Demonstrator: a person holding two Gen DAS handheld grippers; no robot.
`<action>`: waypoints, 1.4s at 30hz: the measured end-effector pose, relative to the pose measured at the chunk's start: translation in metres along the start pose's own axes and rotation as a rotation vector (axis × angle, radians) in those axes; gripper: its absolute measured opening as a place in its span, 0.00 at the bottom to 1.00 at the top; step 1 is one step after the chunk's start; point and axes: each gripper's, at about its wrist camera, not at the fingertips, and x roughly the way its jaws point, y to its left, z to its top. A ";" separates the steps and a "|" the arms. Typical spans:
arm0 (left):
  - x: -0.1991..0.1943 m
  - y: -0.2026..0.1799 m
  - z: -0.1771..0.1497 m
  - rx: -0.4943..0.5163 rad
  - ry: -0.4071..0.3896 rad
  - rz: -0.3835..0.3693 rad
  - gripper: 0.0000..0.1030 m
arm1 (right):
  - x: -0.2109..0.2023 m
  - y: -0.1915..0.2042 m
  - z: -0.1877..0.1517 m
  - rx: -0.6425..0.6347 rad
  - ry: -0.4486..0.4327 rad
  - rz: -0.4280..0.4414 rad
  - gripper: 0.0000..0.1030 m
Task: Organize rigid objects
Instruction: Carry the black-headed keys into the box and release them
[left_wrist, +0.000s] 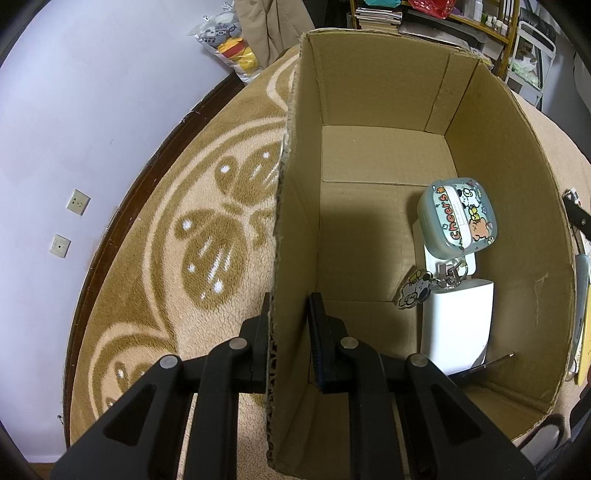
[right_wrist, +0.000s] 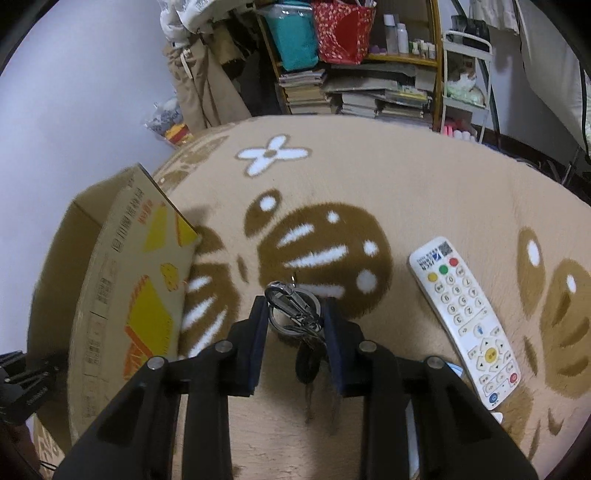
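My left gripper (left_wrist: 290, 332) straddles the box (left_wrist: 295, 206) wall, one finger outside pressed to the cardboard, the other inside with a small gap, so it stands narrow rather than clamped. In the box's right corner lie a cartoon tin (left_wrist: 458, 221), a keychain (left_wrist: 417, 290) and a white block (left_wrist: 456, 325). My right gripper (right_wrist: 293, 314) is partly open around the keys (right_wrist: 295, 310) on the rug (right_wrist: 424, 192); whether the pads touch them, I cannot tell. The remote (right_wrist: 467, 321) lies well right.
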 end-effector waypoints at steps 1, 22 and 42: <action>0.000 0.000 0.000 0.000 0.000 0.000 0.15 | -0.001 0.001 0.001 -0.001 -0.007 0.003 0.30; 0.000 -0.003 0.000 0.013 -0.003 0.011 0.15 | -0.053 0.041 0.022 -0.072 -0.158 0.090 0.29; -0.002 -0.004 0.001 0.012 -0.001 0.011 0.15 | -0.099 0.129 0.009 -0.262 -0.258 0.264 0.29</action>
